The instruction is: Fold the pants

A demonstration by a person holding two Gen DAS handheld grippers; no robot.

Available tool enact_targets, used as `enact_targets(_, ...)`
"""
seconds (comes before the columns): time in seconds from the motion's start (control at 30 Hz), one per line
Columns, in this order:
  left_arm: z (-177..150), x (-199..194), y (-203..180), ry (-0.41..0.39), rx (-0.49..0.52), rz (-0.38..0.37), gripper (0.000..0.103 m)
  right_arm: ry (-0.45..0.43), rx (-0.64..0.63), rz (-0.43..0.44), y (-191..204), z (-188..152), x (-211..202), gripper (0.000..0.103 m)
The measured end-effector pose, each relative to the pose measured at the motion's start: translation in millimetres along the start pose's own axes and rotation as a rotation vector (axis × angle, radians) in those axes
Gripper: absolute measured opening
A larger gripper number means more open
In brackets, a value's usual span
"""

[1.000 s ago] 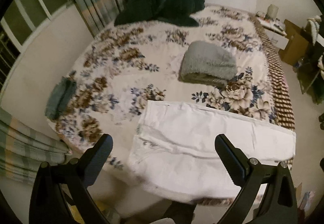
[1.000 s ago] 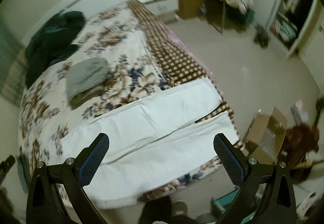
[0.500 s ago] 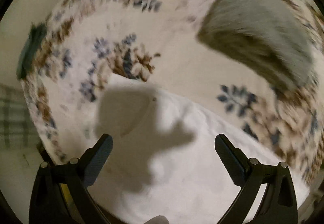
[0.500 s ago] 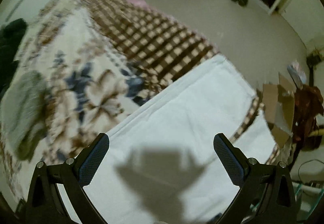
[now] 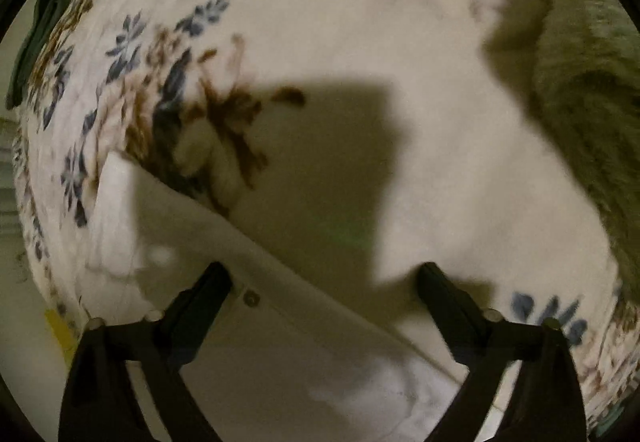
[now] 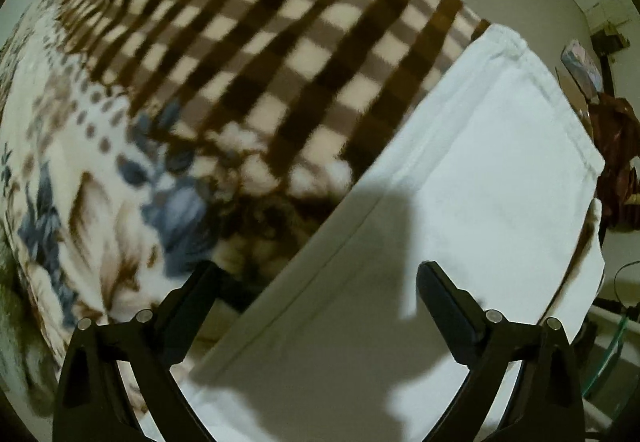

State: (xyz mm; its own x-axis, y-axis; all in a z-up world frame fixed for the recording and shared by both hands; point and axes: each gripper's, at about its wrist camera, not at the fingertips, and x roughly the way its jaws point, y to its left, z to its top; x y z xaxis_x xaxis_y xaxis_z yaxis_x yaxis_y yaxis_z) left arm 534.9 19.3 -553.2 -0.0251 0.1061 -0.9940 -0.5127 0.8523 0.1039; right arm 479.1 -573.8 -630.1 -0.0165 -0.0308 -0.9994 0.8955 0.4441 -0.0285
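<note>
White pants lie flat on the floral bed. The left wrist view shows their waist end (image 5: pixel 280 342) with a small metal button (image 5: pixel 251 298) near the far edge. My left gripper (image 5: pixel 322 282) is open, low over that far waist edge, its fingers straddling it. The right wrist view shows a pant leg (image 6: pixel 460 202) with its hemmed cuff (image 6: pixel 556 94) at the bed's side. My right gripper (image 6: pixel 316 278) is open, low over the leg's far long edge, one finger over the blanket and one over the leg.
A folded grey fleece garment (image 5: pixel 588 90) lies on the floral blanket (image 5: pixel 360 42) just right of the left gripper. A brown checked blanket border (image 6: pixel 280 42) runs beside the pant leg. Floor with boxes and clutter (image 6: pixel 616 146) lies past the bed's edge.
Both grippers have dropped from high above the bed to just over the pants' far edge and moved forward. Both stay open. The pants have not moved.
</note>
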Motion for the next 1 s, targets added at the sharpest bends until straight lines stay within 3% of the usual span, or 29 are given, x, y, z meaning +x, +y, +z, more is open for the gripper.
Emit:
enact_targets(0.07,-14,-17,11,-0.05,-0.016,-0.027,0.05,0.007,0.003,-0.003,-1,1,6,0.093)
enact_targets(0.13,-24,-29,23,-0.068,-0.004,-0.054,0.031,0.013,-0.002,-0.012,-4,0,8,0.073)
enact_targets(0.17,-30,-37,31,-0.077,-0.009,-0.098,0.024,0.017,-0.005,-0.01,-5,-1,8,0.064)
enact_targets(0.23,-41,-51,45,-0.094,-0.016,-0.168,0.019,0.023,-0.013,-0.011,-8,-2,5,0.016)
enact_targets(0.27,-45,-58,50,-0.101,-0.016,-0.191,0.018,0.027,-0.019,-0.006,-9,-4,2,0.012)
enact_targets(0.37,-62,-85,64,-0.145,-0.023,-0.254,0.015,0.011,-0.034,0.032,-17,-10,-14,0.006)
enact_targets(0.43,-77,-108,75,-0.173,-0.037,-0.289,0.004,-0.008,-0.058,0.053,-24,-18,-29,0.005)
enact_targets(0.63,-137,-149,138,-0.238,-0.043,-0.399,0.0,-0.074,-0.137,0.125,-61,-50,-81,0.004)
enact_targets(0.67,-107,-137,146,-0.243,-0.051,-0.41,0.0,-0.079,-0.149,0.135,-71,-58,-90,0.004)
enact_targets(0.77,-123,-142,173,-0.251,-0.075,-0.427,0.0,-0.044,-0.166,0.175,-107,-78,-115,0.004)
enact_targets(0.87,-145,-134,196,-0.213,-0.112,-0.458,0.0,-0.015,-0.209,0.198,-135,-101,-124,0.004)
enact_targets(0.93,-148,-120,202,-0.137,-0.165,-0.555,0.001,-0.014,-0.235,0.205,-149,-113,-118,0.004)
enact_targets(1.0,-145,-105,190,-0.025,-0.198,-0.576,0.01,0.008,-0.242,0.2,-159,-114,-105,0.004)
